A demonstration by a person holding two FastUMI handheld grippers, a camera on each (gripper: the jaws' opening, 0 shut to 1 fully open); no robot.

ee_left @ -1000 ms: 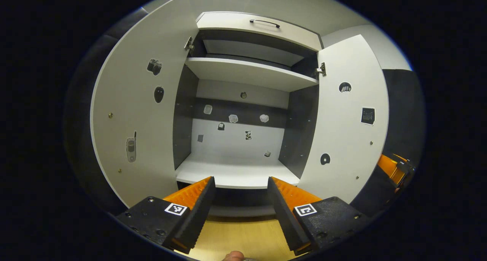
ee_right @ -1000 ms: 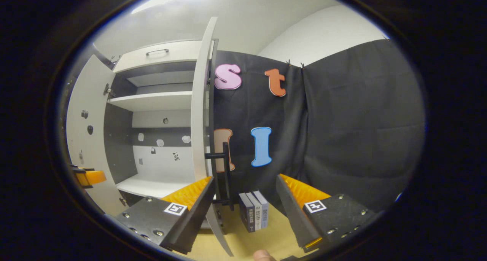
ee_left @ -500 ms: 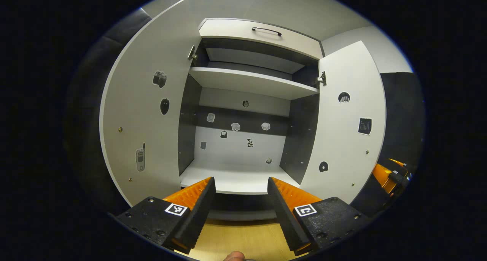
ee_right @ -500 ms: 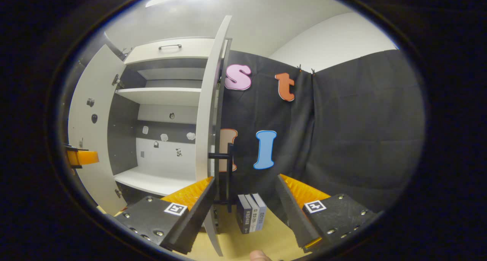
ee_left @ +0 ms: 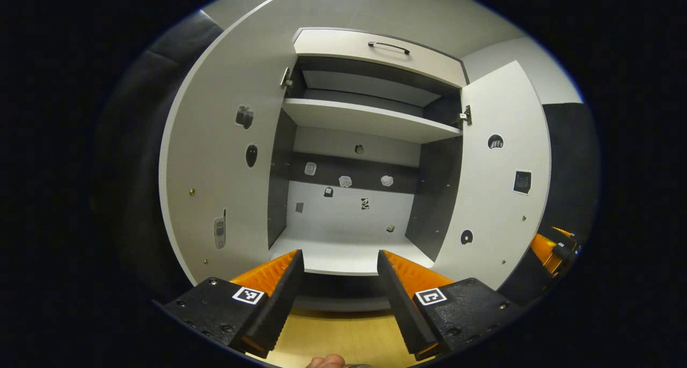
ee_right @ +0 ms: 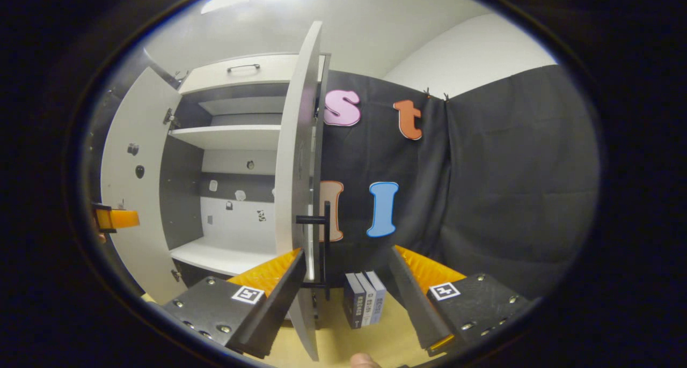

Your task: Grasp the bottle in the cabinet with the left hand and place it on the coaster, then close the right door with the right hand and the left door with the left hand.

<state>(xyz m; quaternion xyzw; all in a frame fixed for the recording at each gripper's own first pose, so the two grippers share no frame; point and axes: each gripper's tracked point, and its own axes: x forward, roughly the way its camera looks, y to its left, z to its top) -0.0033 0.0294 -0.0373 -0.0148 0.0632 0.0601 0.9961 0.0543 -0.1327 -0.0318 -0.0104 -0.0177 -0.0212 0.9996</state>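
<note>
Two white cabinet doors stand open on the grey-and-white cabinet, and no bottle or coaster can be made out on its shelves or on the wooden table, so where the bottle is cannot be told; the stage in hand appears to be door closing.

In the right gripper view, the right gripper is released, fingers spread with nothing between them. The right white door stands edge-on just ahead and slightly to that gripper's left, its long axis upright, with the slim black bar handle on the outer face near the left finger. That door is plainly nearer to the right gripper, so a push on the outer face would probably swing it shut.

In the left gripper view, the left gripper is likewise released and empty, facing the cabinet's lower shelf, with the left white door to its left.

Three upright books stand on the table beyond the right gripper; their spine print is too small to read. Small stickers dot the door insides and back wall, with no legible writing.
</note>
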